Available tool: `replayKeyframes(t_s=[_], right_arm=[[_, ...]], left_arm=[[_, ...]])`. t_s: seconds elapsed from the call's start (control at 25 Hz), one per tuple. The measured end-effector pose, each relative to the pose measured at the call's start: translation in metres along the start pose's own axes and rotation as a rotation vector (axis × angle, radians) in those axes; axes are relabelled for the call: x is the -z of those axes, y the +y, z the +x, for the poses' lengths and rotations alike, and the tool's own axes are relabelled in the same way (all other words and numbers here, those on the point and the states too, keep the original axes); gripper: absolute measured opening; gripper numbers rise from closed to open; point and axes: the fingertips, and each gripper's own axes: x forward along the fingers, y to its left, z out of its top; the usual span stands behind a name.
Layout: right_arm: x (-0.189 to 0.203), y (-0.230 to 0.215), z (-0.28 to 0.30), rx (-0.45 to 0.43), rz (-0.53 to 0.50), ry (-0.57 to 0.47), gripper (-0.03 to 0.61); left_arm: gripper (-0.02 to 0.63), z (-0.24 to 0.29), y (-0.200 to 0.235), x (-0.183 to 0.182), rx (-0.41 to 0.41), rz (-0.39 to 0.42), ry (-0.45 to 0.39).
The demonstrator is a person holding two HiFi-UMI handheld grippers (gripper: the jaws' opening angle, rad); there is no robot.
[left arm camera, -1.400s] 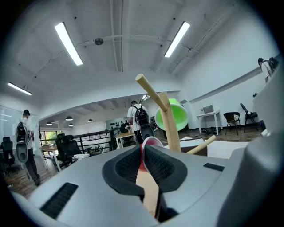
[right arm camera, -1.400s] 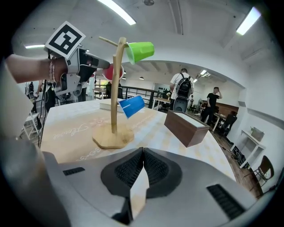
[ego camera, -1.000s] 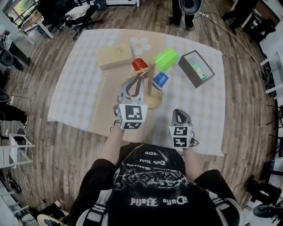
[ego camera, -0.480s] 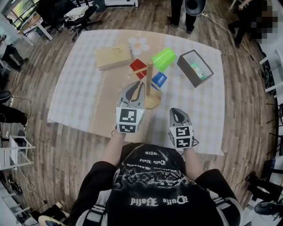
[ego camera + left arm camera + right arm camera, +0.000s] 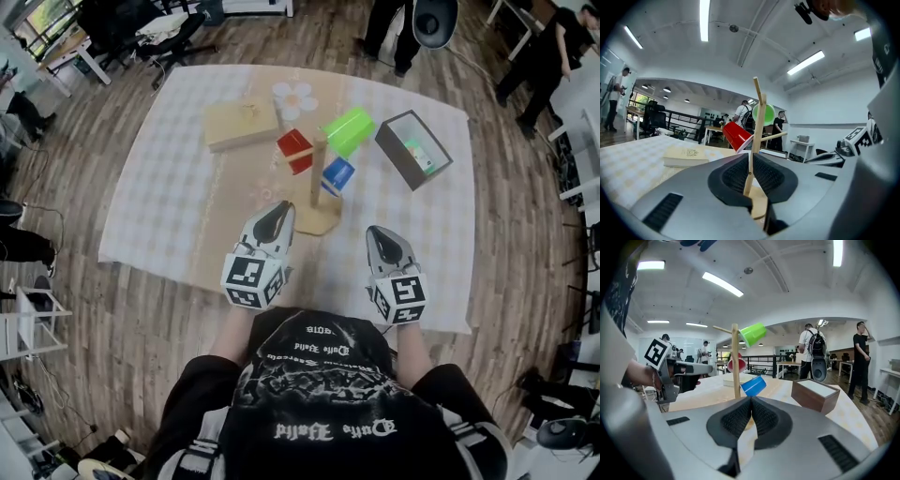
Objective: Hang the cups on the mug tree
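Now, 3 cups [image 5: 349, 128] on mug tree [image 5: 318, 178], green item [image 5: 414, 148] in box [image 5: 395, 159]

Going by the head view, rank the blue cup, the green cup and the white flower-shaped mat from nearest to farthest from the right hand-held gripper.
From the right hand-held gripper:
1. Blue cup, low on the mug tree's right side.
2. Green cup, higher on the tree, behind the blue one.
3. White flower-shaped mat, at the cloth's far edge, left of the tree.

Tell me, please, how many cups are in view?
3. All hang on the mug tree: the red cup on its left, the green cup at upper right, the blue cup lower right. None looks hidden.
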Motion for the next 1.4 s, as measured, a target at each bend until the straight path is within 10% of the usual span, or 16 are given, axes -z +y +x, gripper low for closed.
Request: replayKeyframes(t_s=[0.32,1.4], right_arm=[[-0.042,-0.02,-0.022,0.033,0.091,-0.177,0.009],[-0.034,-0.014,-0.03,0.115,0.021,-0.128,0.008]], left_arm=[[0.025,-0.044,0.009,0.015,0.012,-0.037,0.039],[0.02,-0.07,0.003,0.009,-0.016,-0.072,-0.002]])
